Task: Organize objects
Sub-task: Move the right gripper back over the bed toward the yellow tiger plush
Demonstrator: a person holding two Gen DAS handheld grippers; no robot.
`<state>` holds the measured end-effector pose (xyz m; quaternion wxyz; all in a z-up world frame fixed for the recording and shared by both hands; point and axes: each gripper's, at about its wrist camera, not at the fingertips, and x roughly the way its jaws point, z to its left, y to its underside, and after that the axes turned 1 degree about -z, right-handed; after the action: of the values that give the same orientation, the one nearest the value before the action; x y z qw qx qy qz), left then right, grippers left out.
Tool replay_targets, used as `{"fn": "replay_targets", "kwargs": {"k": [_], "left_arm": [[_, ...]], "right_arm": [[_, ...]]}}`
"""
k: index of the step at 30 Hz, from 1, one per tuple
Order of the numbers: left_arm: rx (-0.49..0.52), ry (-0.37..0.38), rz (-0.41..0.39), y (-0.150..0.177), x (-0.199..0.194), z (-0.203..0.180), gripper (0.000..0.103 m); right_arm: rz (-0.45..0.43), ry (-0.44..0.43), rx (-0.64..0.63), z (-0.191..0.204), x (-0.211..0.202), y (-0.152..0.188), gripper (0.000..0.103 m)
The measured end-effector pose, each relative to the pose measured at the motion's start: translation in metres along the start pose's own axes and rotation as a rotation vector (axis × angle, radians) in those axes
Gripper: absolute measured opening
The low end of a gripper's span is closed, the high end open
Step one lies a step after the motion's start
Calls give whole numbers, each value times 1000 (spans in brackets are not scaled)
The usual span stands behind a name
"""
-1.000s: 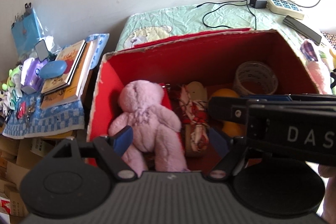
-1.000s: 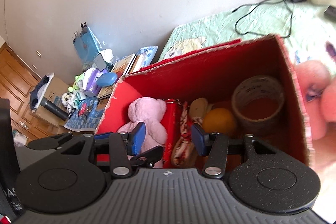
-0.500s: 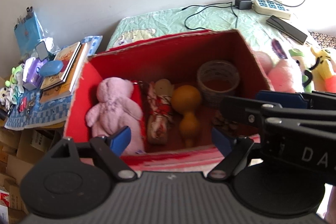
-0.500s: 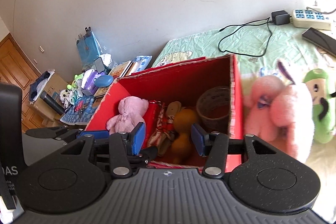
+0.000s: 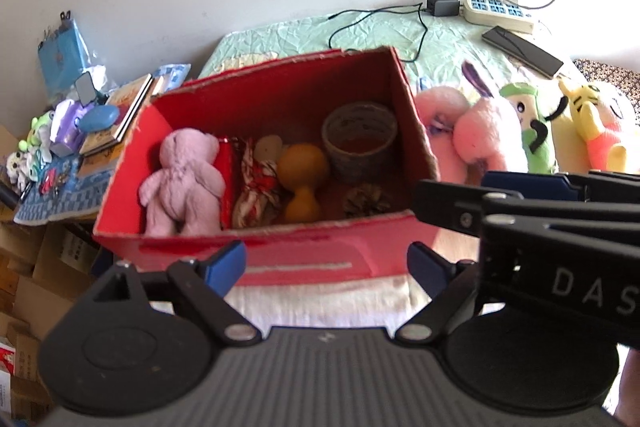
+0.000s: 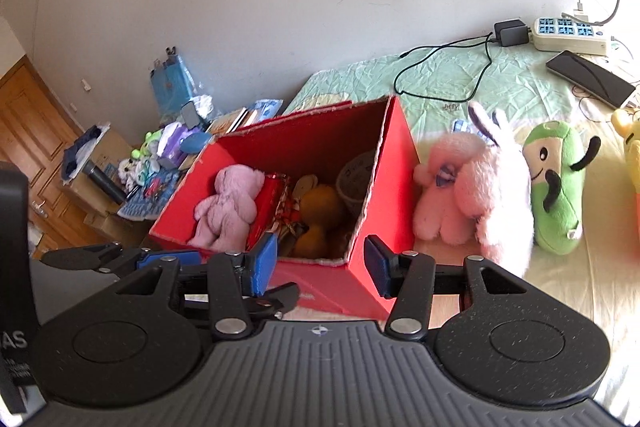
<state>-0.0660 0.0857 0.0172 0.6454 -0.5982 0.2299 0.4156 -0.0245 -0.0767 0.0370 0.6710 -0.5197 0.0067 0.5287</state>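
A red cardboard box [image 5: 304, 259] [image 6: 396, 155] stands on the bed. Inside lie a pink teddy bear [image 5: 182, 183] [image 6: 228, 203], a red-white bundle [image 5: 256, 187], an orange gourd [image 5: 302, 179] [image 6: 320, 203], a woven cup [image 5: 360, 141] and a pine cone [image 5: 366, 201]. My left gripper [image 5: 326, 265] hovers in front of the box, its jaws opening with nothing between them. My right gripper [image 6: 322, 263] stands open and empty at the box's near right corner; its side fills the right of the left wrist view. Right of the box lie a pink plush rabbit [image 5: 480, 131] [image 6: 472, 191], a green plush [image 6: 560, 183] and a yellow plush [image 5: 596, 123].
A power strip [image 6: 568, 33], charger with cable [image 6: 508, 33] and a dark phone [image 6: 590, 79] lie on the green sheet behind. Left of the bed, a low stand holds books [image 5: 120, 115], small toys and a blue bag [image 5: 64, 55]. A wooden door [image 6: 28, 131] is far left.
Both grippers have pulled back out of the box, so the box looks smaller and its front wall shows. The left jaws have spread wider. The plush toys at right came into view.
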Motion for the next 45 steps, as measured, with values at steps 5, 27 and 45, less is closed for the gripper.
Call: {"fn": "replay_targets", "kwargs": {"k": [5, 27, 45], "left_arm": [[-16, 9, 53, 11, 4, -13, 91], [116, 106, 163, 33, 22, -95, 94], [264, 245, 180, 16, 32, -169, 94]], "right_arm": [[24, -2, -29, -1, -6, 9, 53], [99, 128, 133, -64, -33, 42, 53], [52, 253, 294, -130, -72, 48, 53]]}}
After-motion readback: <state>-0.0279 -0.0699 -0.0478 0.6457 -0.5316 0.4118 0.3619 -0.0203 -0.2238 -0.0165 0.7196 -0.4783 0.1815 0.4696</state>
